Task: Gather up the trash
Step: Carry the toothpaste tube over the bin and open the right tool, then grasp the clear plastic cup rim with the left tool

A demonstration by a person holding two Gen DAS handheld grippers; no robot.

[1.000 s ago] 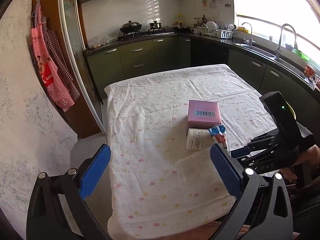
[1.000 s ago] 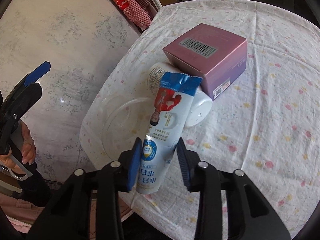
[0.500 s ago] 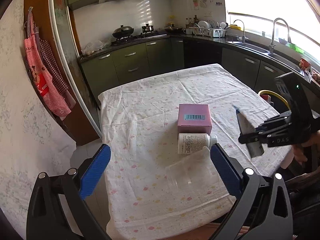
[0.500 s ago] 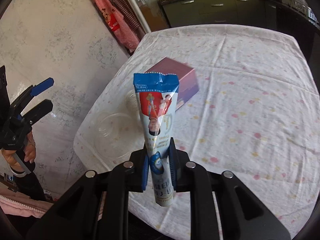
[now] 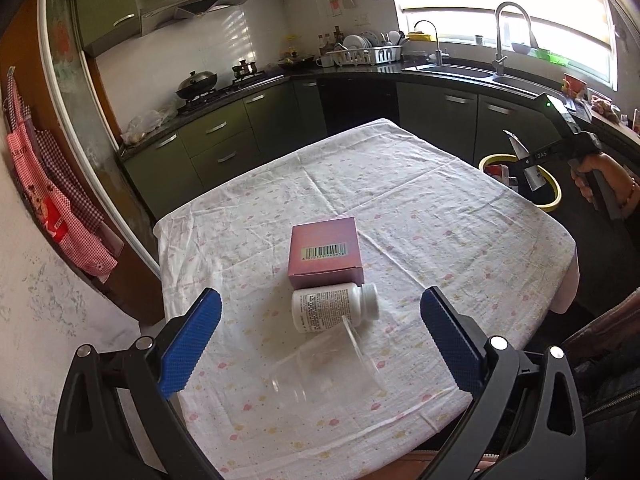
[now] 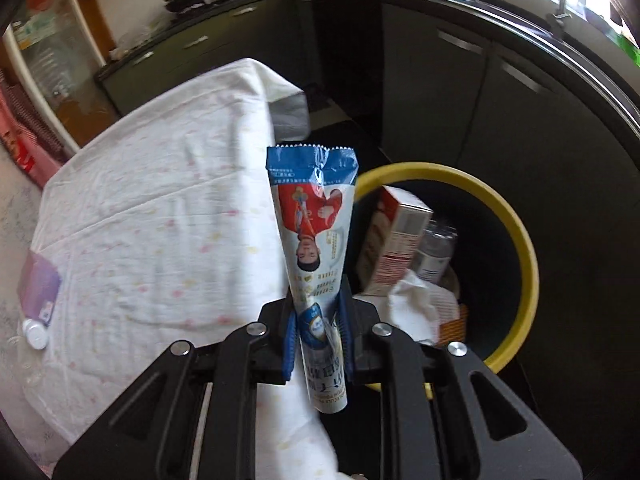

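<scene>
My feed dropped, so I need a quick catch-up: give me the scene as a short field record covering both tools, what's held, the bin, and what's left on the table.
right tool: shut on the milk pouch, held upright beside the table's edge
left tool: open, holding nothing, above the near end of the table
bin: yellow-rimmed, beyond the pouch; holds a red-and-white carton, a bottle, crumpled paper
left on table: pink box, white pill bottle lying on its side, clear plastic cup on its side
pouch status: not yet released
</scene>
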